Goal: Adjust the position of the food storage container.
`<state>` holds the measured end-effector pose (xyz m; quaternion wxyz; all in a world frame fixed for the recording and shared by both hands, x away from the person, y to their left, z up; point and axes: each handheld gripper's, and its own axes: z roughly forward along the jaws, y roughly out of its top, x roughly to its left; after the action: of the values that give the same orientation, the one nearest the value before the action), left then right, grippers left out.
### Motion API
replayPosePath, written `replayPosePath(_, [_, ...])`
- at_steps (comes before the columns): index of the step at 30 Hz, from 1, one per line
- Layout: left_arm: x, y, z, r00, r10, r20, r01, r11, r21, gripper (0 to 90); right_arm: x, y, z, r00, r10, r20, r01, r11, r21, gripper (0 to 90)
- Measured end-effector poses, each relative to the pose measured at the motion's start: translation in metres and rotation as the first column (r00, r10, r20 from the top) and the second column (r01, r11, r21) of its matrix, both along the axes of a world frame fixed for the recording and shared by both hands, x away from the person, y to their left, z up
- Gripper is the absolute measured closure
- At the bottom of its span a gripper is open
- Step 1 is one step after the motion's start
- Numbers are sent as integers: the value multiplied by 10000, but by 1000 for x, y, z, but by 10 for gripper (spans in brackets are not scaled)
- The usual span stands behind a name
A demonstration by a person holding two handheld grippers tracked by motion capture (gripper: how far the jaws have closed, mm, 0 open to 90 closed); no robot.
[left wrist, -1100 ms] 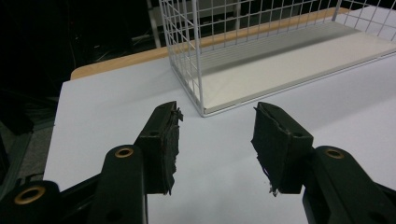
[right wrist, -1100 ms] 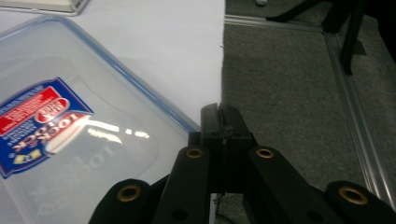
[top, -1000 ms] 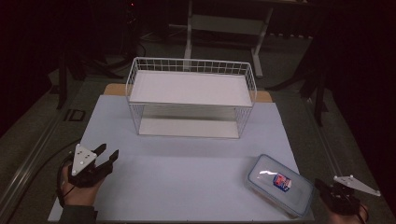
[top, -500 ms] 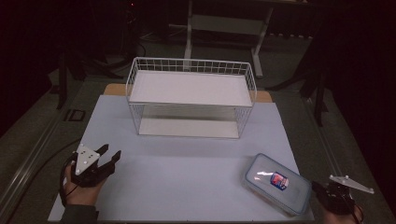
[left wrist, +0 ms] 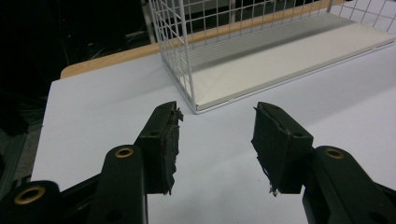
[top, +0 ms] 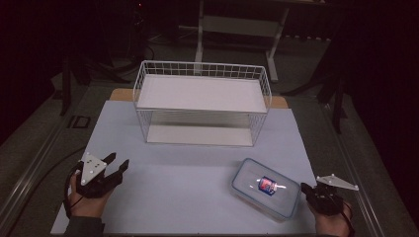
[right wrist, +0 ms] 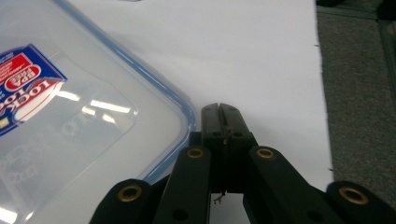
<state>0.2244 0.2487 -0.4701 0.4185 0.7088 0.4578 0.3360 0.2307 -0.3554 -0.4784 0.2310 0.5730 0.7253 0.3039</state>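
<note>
A clear plastic container (top: 267,193) with a blue-rimmed lid and a red and blue label (top: 267,185) lies flat at the front right of the white mat. My right gripper (top: 304,188) sits just right of it, shut with nothing between the jaws. In the right gripper view the closed tip (right wrist: 223,114) rests beside the lid's rounded corner (right wrist: 184,112). My left gripper (top: 117,161) is at the front left, held by a hand, open and empty. In the left gripper view its open jaws (left wrist: 217,135) point at the near corner of the wire rack (left wrist: 187,70).
A white two-level wire rack (top: 202,101) stands at the back middle of the white mat (top: 188,168), with a pale shelf board (left wrist: 289,60) at its base. Dark floor and a table frame (top: 237,24) lie beyond. The mat's right edge (right wrist: 320,60) is close to my right gripper.
My right gripper has moved left, up to the container's right corner. The left gripper has barely shifted and stays open.
</note>
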Motion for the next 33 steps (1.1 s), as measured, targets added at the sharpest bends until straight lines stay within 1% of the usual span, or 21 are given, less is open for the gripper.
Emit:
replayPosePath(2, [0, 1, 0, 10000, 18, 8, -18, 10000, -29, 501, -4, -1, 0, 10000, 69, -66, -69, 10000, 2, 896])
replayPosePath(5, [-1, 2, 1, 10000, 45, 27, -45, 9999, -102, 501, -13, -4, -1, 9994, 221, -284, -214, 9995, 243, 883])
replayPosePath(7, [-1, 3, 1, 10000, 60, 48, -59, 9998, -167, 501, -19, -5, -2, 9987, 265, -446, -245, 9987, 441, 894])
replayPosePath(10, [-1, 2, 1, 10000, 26, 30, -25, 9999, -156, 501, -23, -3, -1, 9983, 362, -464, -345, 9987, 371, 899])
replayPosePath(15, [0, -1, 0, 10000, -66, -13, 66, 9999, -85, 501, -19, 4, -1, 9981, 500, -374, -489, 9984, 281, 900])
replayPosePath(16, [0, -2, -1, 9999, -95, -83, 95, 9999, -35, 501, -14, 10, -1, 9968, 700, -376, -696, 9975, 140, 899])
replayPosePath(19, [0, -2, 0, 9999, -107, -60, 108, 9999, 32, 501, -15, 17, 0, 9945, 957, -414, -966, 9952, -183, 899])
replayPosePath(20, [0, -2, 0, 9999, -109, -6, 109, 9999, -31, 501, -15, 17, 0, 9945, 957, -414, -966, 9952, -183, 899])
replayPosePath(23, [0, 1, 0, 10000, -67, -37, 66, 9999, -134, 501, -22, 17, 0, 9905, 1204, -659, -1221, 9923, -215, 899])
replayPosePath(30, [-1, 1, 0, 10000, -64, 14, 64, 9998, -195, 501, -32, 23, 1, 9867, 1407, -818, -1435, 9892, -292, 900])
replayPosePath(31, [-1, 1, 0, 10000, -80, 6, 80, 9998, -177, 501, -32, 25, 0, 9847, 1447, -968, -1489, 9881, -375, 900])
replayPosePath(32, [-1, 1, 0, 10000, -80, 6, 80, 9998, -177, 501, -32, 25, 0, 9847, 1447, -968, -1489, 9881, -375, 900])
replayPosePath(33, [-1, 1, 0, 10000, -80, 6, 80, 9998, -177, 501, -32, 26, -2, 9830, 1488, -1074, -1553, 9863, -549, 899])
